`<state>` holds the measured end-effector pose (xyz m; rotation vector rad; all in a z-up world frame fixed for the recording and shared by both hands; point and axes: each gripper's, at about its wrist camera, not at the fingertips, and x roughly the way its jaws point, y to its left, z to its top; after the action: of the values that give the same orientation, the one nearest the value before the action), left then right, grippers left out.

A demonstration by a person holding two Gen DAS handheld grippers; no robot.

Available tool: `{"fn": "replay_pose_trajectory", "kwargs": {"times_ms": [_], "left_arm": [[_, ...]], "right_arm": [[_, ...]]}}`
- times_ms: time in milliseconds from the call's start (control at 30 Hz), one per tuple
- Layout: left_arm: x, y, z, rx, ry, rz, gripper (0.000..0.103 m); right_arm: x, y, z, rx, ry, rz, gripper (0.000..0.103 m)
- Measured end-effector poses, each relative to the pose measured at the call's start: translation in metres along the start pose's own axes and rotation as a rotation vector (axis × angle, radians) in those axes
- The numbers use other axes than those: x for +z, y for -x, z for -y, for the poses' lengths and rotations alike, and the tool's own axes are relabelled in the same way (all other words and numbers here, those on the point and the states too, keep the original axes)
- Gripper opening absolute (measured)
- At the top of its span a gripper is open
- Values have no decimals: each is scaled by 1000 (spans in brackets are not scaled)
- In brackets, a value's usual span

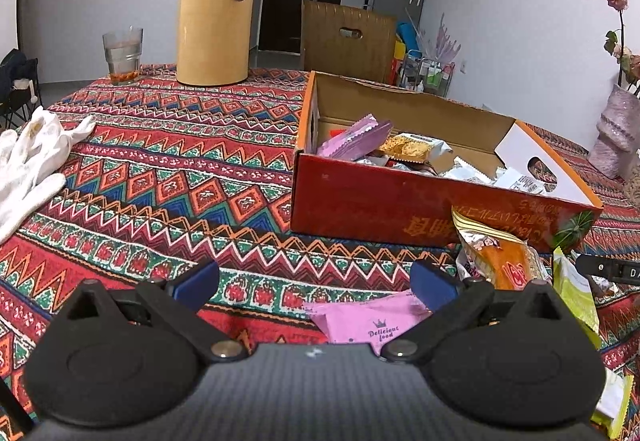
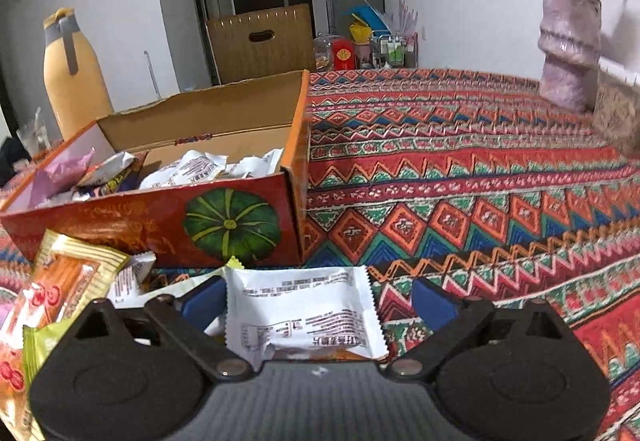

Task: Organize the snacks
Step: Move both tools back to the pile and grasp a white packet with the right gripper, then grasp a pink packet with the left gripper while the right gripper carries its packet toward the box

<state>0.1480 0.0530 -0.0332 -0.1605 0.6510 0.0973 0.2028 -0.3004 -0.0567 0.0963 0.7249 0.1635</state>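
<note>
Snacks lie close in front of us on the patterned cloth [image 2: 480, 177]. Low in the right view, our right gripper [image 2: 316, 301] has its blue tips spread wide. A white packet [image 2: 300, 311] lies flat between them. One tip sits just beside its left edge and the other tip is well apart from it, so nothing is held yet. The packet's long side runs left to right across the frame, and its zigzag ends point to the two tips. Low in the left view, our left gripper [image 1: 314, 285] is wide open too and holds nothing. A pink packet [image 1: 370, 323] lies under it, toward the right tip, with its long side tilted up to the right. An orange packet [image 1: 504, 261] and a green packet [image 1: 576, 293] sit near it, at the lower right. Farther up is the red box [image 2: 160, 225], already part full of snacks. We think the thin white packet could slip or fold when the tips squeeze its ends. We could also nip a neighbour packet by mistake. At the top left stands the yellow jug [image 1: 216, 17].
</note>
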Motion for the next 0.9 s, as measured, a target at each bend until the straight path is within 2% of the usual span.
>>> {"fn": "replay_pose_trajectory", "kwargs": {"times_ms": [67, 100, 133, 400, 467, 500, 533, 567, 900], "left_arm": [[0, -1, -1, -3, 4, -5, 103], [0, -1, -1, -5, 6, -6, 103], [0, -1, -1, -7, 8, -7, 103], [0, -3, -2, -15, 18, -19, 103], [0, -3, -2, -14, 18, -22, 103], [0, -3, -2, -14, 19, -23, 103], [0, -4, -2, -13, 20, -24, 103], [0, -4, -2, -13, 21, -25, 103], [1, -4, -5, -5, 28, -19, 103]], "right_arm": [[0, 0, 2, 15, -13, 0, 91], [0, 2, 4, 25, -18, 0, 86], [0, 2, 6, 33, -25, -3, 75], [-2, 3, 1, 18, 11, -1, 64], [-3, 4, 1, 17, 14, 2, 57], [-4, 4, 1, 15, 19, 2, 42], [-5, 5, 0, 6, 25, 5, 23], [-5, 6, 0, 4, 23, 4, 19], [-16, 22, -6, -22, 40, 36, 16]]}}
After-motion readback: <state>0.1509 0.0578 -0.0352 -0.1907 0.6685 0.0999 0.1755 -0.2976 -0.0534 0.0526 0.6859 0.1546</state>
